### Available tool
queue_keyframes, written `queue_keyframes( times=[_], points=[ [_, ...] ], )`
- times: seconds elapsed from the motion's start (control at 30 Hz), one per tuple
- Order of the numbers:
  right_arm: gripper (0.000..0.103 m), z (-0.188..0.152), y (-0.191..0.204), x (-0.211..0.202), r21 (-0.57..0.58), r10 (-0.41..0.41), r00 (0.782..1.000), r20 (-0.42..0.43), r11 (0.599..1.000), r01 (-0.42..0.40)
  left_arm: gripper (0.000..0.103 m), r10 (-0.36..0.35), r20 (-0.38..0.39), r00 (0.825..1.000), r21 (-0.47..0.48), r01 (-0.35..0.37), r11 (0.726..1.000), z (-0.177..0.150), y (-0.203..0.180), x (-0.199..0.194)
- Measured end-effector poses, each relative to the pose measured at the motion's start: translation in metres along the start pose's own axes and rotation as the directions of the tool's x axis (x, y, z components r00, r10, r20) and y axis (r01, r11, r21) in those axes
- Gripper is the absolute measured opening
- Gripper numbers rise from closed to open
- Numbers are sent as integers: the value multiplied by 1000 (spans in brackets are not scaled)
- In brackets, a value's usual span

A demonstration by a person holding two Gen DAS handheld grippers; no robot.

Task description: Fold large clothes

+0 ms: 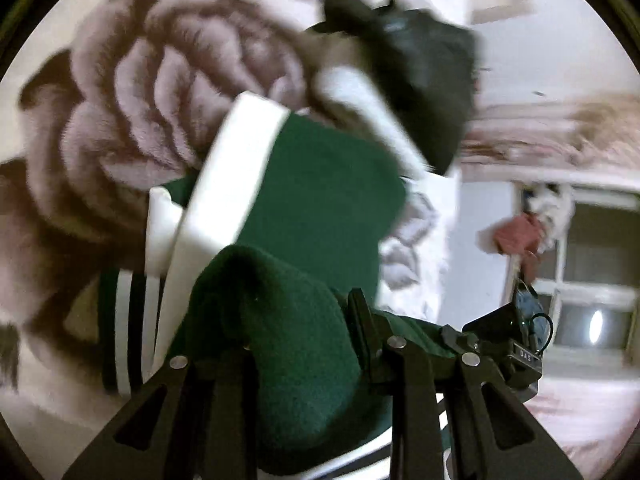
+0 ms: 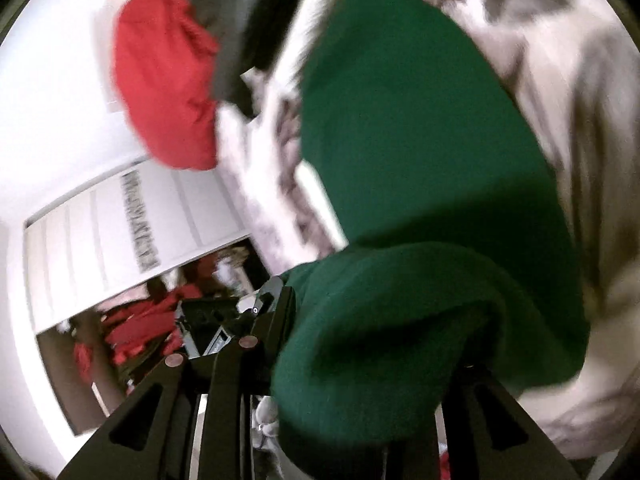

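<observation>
Green fleece of the varsity jacket [image 1: 320, 200] bunches inside the left gripper [image 1: 304, 320], clamped tight, above a grey rose-print blanket [image 1: 140, 92]; the right gripper [image 2: 360, 340] likewise pinches the jacket, beside a red garment [image 2: 164, 80].

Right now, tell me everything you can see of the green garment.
The green garment is dark green, thick and fleecy-looking, with broad white panels and black-and-white striped ribbed trim. It is bunched and partly lifted over a grey-brown patterned blanket. A fold of it sits in the left tool, and another fold fills the right tool. Both views are blurred, so its full shape is unclear.
</observation>
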State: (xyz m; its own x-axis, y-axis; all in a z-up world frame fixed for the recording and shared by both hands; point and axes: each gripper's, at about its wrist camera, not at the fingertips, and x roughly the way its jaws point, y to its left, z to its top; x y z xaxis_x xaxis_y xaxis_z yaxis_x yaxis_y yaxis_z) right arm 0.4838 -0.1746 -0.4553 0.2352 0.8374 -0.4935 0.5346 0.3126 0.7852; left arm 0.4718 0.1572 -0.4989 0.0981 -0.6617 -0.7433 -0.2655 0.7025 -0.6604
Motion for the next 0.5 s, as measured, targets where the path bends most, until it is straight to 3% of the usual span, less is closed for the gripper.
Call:
queue_keyframes(
  times=[0.1,0.2,0.4,0.5],
  points=[
    [29,53,-12,15,56,-46,998,-52,997,49,23,23,-28,999,-107,-26,994,14,5,7],
    [30,71,-21,21,60,-48,994,-102,997,54,27,-21,-27,999,-174,16,985,15,3,-3],
    [34,82,-26,18,133,72,988,-140,990,-53,32,-154,-9,988,-260,146,954,40,-12,-15],
    [49,93,-25,14,172,119,985,-124,980,-97,33,-159,-24,987,-302,144,942,59,-12,-5]
  ],
)
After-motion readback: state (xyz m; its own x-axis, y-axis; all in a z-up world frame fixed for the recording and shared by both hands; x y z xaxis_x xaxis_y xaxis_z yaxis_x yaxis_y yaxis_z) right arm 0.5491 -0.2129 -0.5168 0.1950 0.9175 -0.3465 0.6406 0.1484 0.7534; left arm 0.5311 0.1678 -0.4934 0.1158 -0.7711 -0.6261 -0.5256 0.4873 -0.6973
